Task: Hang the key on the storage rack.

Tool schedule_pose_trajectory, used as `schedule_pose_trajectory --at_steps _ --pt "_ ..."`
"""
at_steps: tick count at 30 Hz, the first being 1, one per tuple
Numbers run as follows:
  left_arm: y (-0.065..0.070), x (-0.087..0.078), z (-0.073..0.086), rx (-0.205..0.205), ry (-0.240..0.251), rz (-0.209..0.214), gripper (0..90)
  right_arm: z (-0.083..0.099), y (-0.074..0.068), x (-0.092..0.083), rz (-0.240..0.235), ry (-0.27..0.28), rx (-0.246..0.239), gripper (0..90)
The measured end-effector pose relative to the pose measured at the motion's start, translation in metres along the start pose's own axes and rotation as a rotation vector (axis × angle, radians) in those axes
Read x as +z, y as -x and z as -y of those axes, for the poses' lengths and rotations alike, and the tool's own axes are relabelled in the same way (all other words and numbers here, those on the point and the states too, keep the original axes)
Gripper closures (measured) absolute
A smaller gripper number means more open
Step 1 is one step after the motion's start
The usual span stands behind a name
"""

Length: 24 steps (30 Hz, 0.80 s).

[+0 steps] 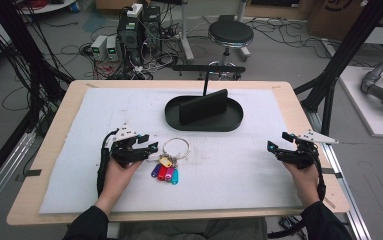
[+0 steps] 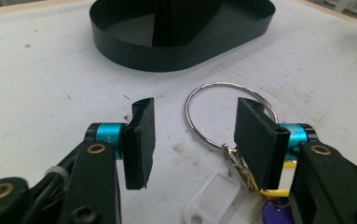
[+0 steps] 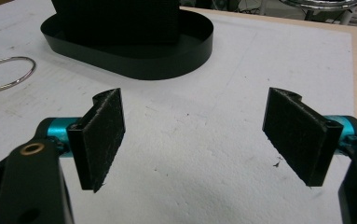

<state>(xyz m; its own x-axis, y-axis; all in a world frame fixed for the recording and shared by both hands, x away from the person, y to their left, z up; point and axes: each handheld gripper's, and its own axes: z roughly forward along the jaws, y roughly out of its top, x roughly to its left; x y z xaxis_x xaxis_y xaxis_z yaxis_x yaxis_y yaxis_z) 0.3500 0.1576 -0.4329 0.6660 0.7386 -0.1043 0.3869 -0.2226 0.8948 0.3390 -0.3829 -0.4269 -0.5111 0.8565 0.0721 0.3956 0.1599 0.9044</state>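
- High view: even, soft overhead light, slightly dim; white mat on the counter (image 1: 59,165) reads flat, no hard shadows.
- Floor clutter at the top is soft, low in detail.
- Gripper views: brighter, mat near washed out; black tray (image 2: 185,51) crushed dark, faint sheen on its wall.
- Key ring (image 2: 199,126) glints.
- Near fingers (image 3: 102,135) sharp; bottom corners blurred.

Dark sleeves on both forearms, hands bare. The left gripper (image 1: 149,142) is black, a grey three-cornered plate on top, a black cable trailing back. The right gripper (image 1: 278,141) matches: teal collars behind flat black pads (image 3: 102,137), brass-coloured pivot screws.
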Motion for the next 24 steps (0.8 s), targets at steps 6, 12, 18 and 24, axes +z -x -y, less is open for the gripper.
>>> schedule_pose_trajectory --at_steps 6,12,18,24 --pt "-0.001 0.012 -0.008 -0.025 -0.028 0.013 49.2 0.0 -0.002 0.001 0.003 -0.009 -0.006 21.7" --pt "0.0 0.03 -0.021 -0.02 -0.051 0.007 51.0 0.0 -0.004 0.002 0.002 -0.009 -0.013 21.7" --pt "0.005 0.053 -0.025 0.008 -0.148 0.015 55.2 0.0 -0.004 0.002 -0.005 -0.014 -0.01 21.7" --pt "0.005 0.065 -0.022 0.025 -0.224 -0.004 67.4 0.0 -0.004 0.002 -0.004 -0.013 -0.013 21.7"
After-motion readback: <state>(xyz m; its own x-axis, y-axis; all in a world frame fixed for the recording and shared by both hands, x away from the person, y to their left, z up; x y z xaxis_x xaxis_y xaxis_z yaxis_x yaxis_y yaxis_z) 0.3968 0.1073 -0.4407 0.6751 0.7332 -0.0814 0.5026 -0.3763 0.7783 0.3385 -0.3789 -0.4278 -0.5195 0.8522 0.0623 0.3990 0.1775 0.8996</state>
